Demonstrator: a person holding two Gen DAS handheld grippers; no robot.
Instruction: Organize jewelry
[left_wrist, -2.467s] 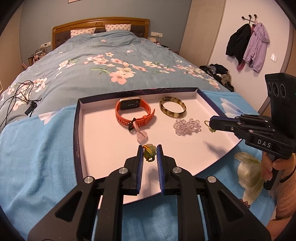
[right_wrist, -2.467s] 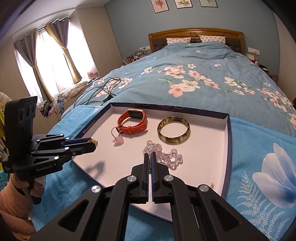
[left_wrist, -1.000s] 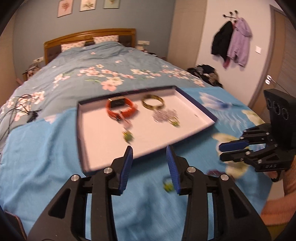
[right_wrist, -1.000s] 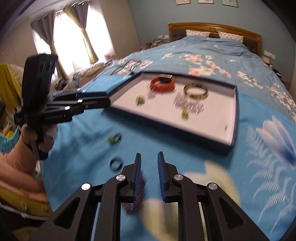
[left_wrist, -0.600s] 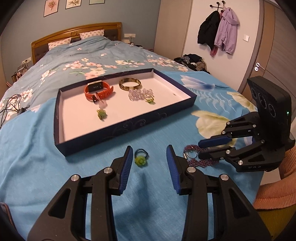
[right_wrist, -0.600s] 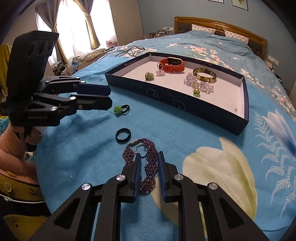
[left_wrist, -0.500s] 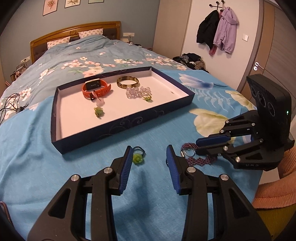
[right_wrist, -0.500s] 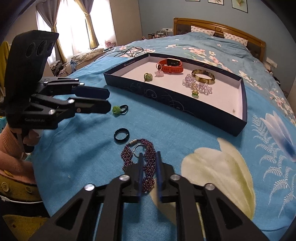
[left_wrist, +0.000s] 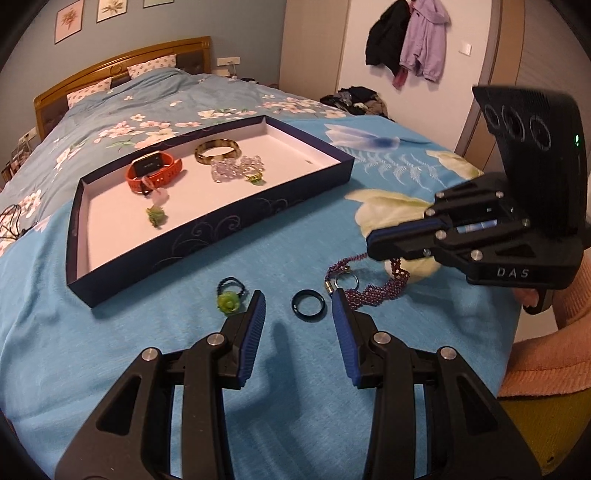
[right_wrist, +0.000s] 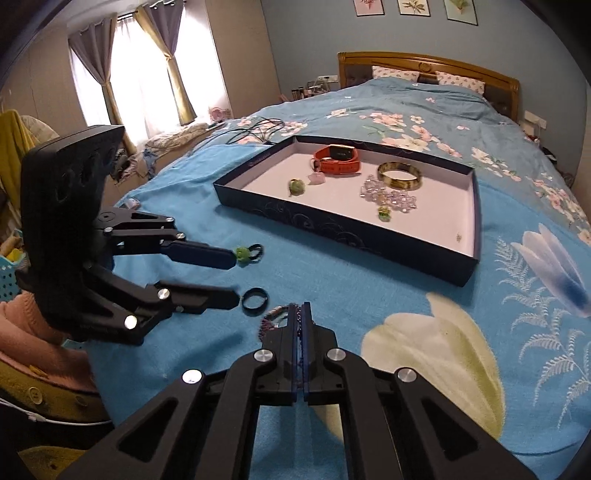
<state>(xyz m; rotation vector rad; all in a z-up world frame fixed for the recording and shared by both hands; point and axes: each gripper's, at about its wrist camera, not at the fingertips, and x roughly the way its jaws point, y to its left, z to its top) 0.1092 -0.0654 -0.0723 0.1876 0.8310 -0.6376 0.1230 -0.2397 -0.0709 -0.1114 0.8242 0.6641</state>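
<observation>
A purple bead bracelet (left_wrist: 369, 290) lies on the blue bedspread, and my right gripper (right_wrist: 300, 314) is shut on one end of it (right_wrist: 274, 316). Beside it lies a black ring (left_wrist: 309, 304), just ahead of my open left gripper (left_wrist: 298, 308) and between the lines of its fingertips, untouched. A green flower ring (left_wrist: 228, 301) rests left of the left finger. Further back, the dark blue tray (left_wrist: 221, 221) holds an orange watch (left_wrist: 155, 171), a brown bangle (left_wrist: 218, 151), a clear bead bracelet (left_wrist: 236, 170) and small pendants.
The bed's near edge runs close behind both grippers, where a person's pink sleeve (left_wrist: 546, 354) shows. Black cables (right_wrist: 255, 133) lie on the quilt beyond the tray (right_wrist: 332, 225). Open bedspread stretches between the tray and the loose rings.
Both grippers pulled back from the tray to the near bedspread. My right gripper closed on the purple bracelet. The left one shifted from the green ring toward the black ring.
</observation>
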